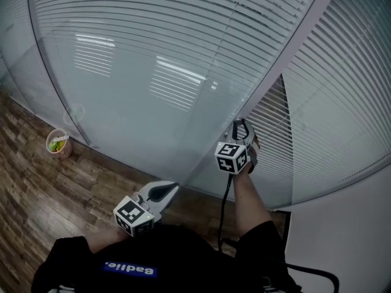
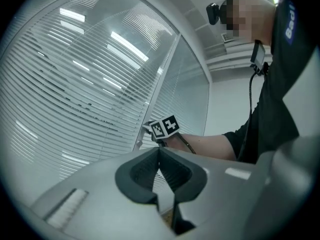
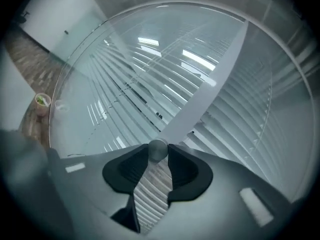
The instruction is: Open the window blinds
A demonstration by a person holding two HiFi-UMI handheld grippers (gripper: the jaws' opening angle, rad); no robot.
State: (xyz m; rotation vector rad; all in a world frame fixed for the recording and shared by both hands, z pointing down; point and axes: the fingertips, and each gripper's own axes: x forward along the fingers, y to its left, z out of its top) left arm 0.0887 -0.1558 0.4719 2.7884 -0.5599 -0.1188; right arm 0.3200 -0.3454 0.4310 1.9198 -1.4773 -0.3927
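— While the blinds (image 1: 153, 35) cover the far window, where's the right gripper (image 1: 241, 124)?
— Clamped on the round knob (image 3: 158, 150) at the frame (image 1: 287, 60), right of them. Near and lower left, the left gripper (image 1: 172, 188) has its jaws together, empty.

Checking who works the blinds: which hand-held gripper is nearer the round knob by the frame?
Right. The right hand-held gripper clamps the knob; the left hand-held gripper hangs lower, well short of it.
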